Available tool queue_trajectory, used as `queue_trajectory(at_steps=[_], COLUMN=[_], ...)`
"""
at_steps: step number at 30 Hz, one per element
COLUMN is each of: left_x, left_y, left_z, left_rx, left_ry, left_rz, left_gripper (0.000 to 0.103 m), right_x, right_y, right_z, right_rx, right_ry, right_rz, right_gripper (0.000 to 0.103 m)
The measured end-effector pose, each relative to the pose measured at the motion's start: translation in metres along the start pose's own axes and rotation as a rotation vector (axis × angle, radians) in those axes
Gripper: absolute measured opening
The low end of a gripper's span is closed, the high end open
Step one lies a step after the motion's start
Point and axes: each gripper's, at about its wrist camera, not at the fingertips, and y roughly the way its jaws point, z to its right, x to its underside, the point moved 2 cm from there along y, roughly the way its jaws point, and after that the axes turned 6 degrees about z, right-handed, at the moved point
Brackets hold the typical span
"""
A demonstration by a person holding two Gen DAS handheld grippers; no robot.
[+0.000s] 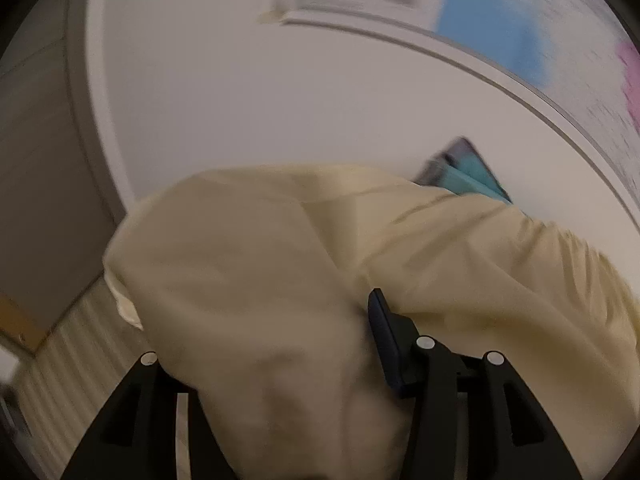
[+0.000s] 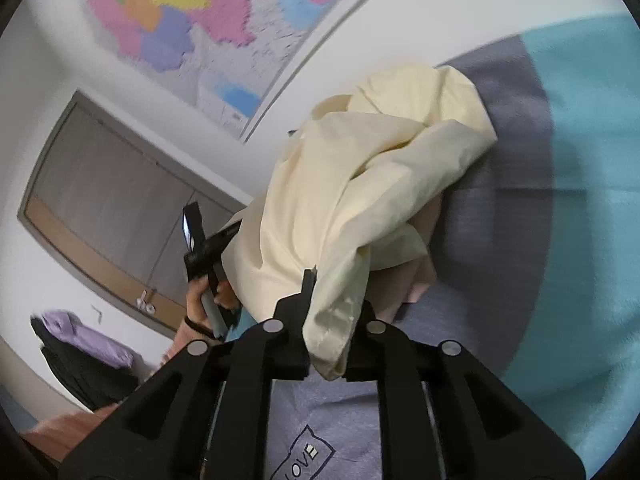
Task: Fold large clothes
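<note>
A large cream garment (image 2: 360,168) hangs bunched in the air between both grippers, above a bed. My right gripper (image 2: 338,292) is shut on a lower fold of it; the cloth spills over the right finger, and only the left fingertip (image 2: 309,280) shows. In the left wrist view the same garment (image 1: 260,260) lies draped across my left gripper (image 1: 272,312). Its jaws stand wide apart. The right finger (image 1: 384,336) shows, the left one is buried under cloth. From the right wrist view, a person's hand (image 2: 200,304) holds the left gripper (image 2: 196,240) at the garment's far side.
A teal and grey bed cover (image 2: 580,160) lies below, with a lilac cloth printed "LOVE" (image 2: 312,452) in front. A pinkish cloth (image 2: 420,276) peeks out beneath the garment. A coloured map (image 2: 192,12) hangs on the white wall beside a grey door (image 2: 100,184). Purple and dark clothes (image 2: 92,340) sit far left.
</note>
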Motion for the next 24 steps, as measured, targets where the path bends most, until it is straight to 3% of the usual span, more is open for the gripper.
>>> queue_trajectory(at_steps=[2, 5, 7, 8, 12, 14, 16, 17, 20, 22, 24], left_x=[-0.001, -0.001, 0.000, 0.001, 0.006, 0.011, 0.017, 0.019, 0.027, 0.034, 0.042], left_y=[-0.003, -0.025, -0.046, -0.059, -0.106, -0.120, -0.133, -0.135, -0.133, -0.117, -0.093], left_z=[-0.006, -0.008, -0.010, -0.011, 0.005, 0.019, 0.035, 0.044, 0.073, 0.084, 0.087], left_rx=[-0.068, -0.111, -0.114, -0.112, -0.060, -0.025, 0.070, 0.096, 0.145, 0.153, 0.131], left_ry=[0.002, 0.030, 0.026, 0.025, 0.126, 0.166, 0.207, 0.220, 0.269, 0.275, 0.238], left_rz=[-0.012, 0.016, 0.061, 0.088, 0.177, 0.193, 0.195, 0.195, 0.189, 0.141, 0.066], left_gripper=[0.051, 0.051, 0.066, 0.067, 0.070, 0.071, 0.076, 0.077, 0.079, 0.082, 0.081], right_x=[0.002, 0.000, -0.003, -0.004, -0.009, -0.012, -0.019, -0.020, -0.025, -0.031, -0.031], right_y=[0.000, -0.003, -0.008, -0.015, -0.039, -0.059, -0.071, -0.068, -0.037, -0.014, 0.012], right_z=[-0.005, -0.015, -0.017, -0.018, -0.029, -0.041, -0.065, -0.077, -0.093, -0.083, -0.063], right_rx=[0.025, 0.073, 0.113, 0.145, 0.256, 0.359, 0.372, 0.372, 0.376, 0.328, 0.335], right_ry=[-0.029, -0.058, -0.086, -0.101, -0.199, -0.282, -0.386, -0.443, -0.540, -0.471, -0.402], right_rz=[-0.016, -0.030, -0.033, -0.022, 0.030, 0.111, 0.205, 0.212, 0.169, 0.108, 0.039], right_gripper=[0.020, 0.034, 0.045, 0.047, 0.047, 0.047, 0.048, 0.053, 0.058, 0.055, 0.052])
